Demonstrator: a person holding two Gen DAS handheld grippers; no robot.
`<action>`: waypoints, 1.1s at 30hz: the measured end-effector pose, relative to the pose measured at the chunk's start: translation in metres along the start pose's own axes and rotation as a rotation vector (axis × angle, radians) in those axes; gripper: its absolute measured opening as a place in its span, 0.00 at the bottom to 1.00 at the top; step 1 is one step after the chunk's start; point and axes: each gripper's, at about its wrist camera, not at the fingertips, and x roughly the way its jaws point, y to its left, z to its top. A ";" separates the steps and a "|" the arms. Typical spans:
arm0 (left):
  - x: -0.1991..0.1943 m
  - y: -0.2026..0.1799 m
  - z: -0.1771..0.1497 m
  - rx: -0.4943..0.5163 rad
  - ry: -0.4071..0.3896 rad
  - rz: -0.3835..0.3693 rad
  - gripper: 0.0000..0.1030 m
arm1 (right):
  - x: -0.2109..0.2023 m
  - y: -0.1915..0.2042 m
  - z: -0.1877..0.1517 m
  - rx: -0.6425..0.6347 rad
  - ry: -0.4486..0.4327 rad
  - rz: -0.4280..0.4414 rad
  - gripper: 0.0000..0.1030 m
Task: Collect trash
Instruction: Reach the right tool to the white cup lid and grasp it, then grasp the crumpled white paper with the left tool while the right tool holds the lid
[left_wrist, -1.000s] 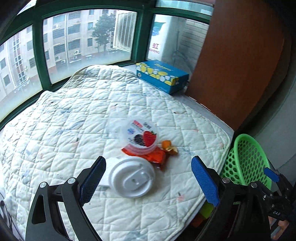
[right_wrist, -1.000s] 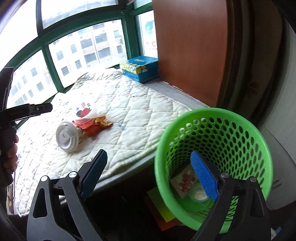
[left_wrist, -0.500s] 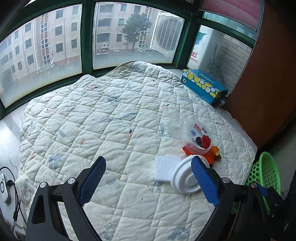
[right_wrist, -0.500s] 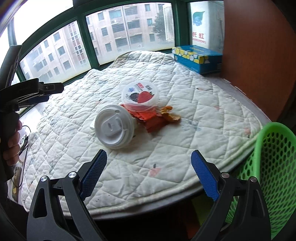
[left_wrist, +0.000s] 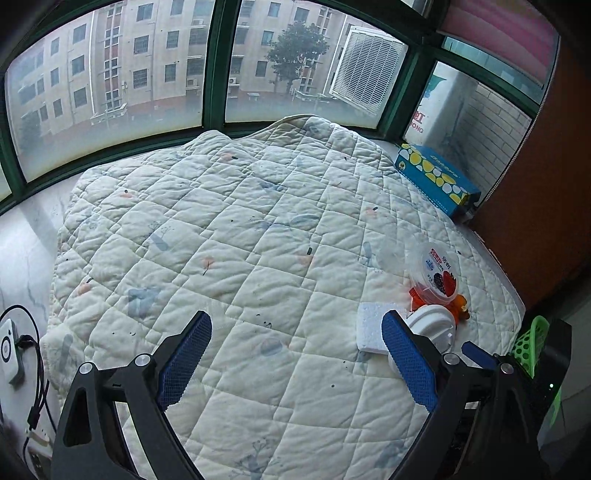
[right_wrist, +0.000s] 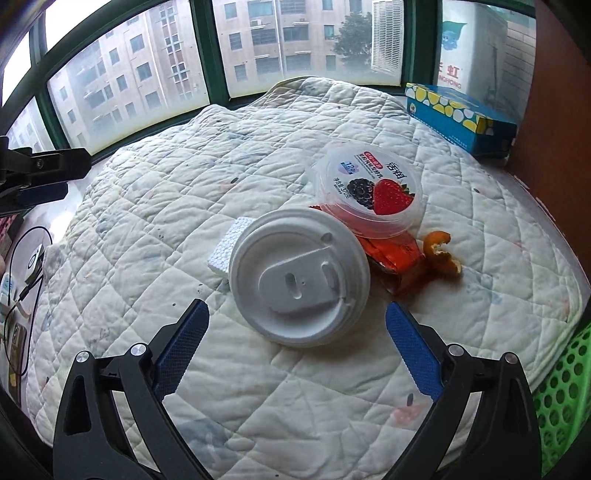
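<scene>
White domed cup lid (right_wrist: 299, 277) overlapping foam block (right_wrist: 229, 245), unbroken.

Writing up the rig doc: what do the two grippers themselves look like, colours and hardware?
Both the left gripper and right gripper match: black plastic linkage frames with silver pivot screws and two fingers faced with blue textured pads. No sleeves, cables or markings show on them.

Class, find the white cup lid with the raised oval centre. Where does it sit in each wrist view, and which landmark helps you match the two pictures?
Left wrist view: the white cup lid is at lower right, partly hidden behind the left gripper's right finger.
Right wrist view: it lies at centre, whole, just ahead of the open right gripper.
Shared landmark: the blue tissue box at the quilt's far right edge.
</scene>
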 end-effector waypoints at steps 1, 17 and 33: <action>0.001 0.002 0.000 -0.002 0.001 0.004 0.87 | 0.004 0.001 0.002 -0.006 0.002 -0.016 0.94; 0.014 0.008 -0.005 -0.021 0.037 -0.001 0.87 | 0.023 -0.003 0.004 0.001 0.033 -0.024 0.84; 0.054 -0.057 -0.017 0.111 0.108 -0.072 0.88 | -0.063 -0.062 -0.014 0.074 -0.055 -0.068 0.84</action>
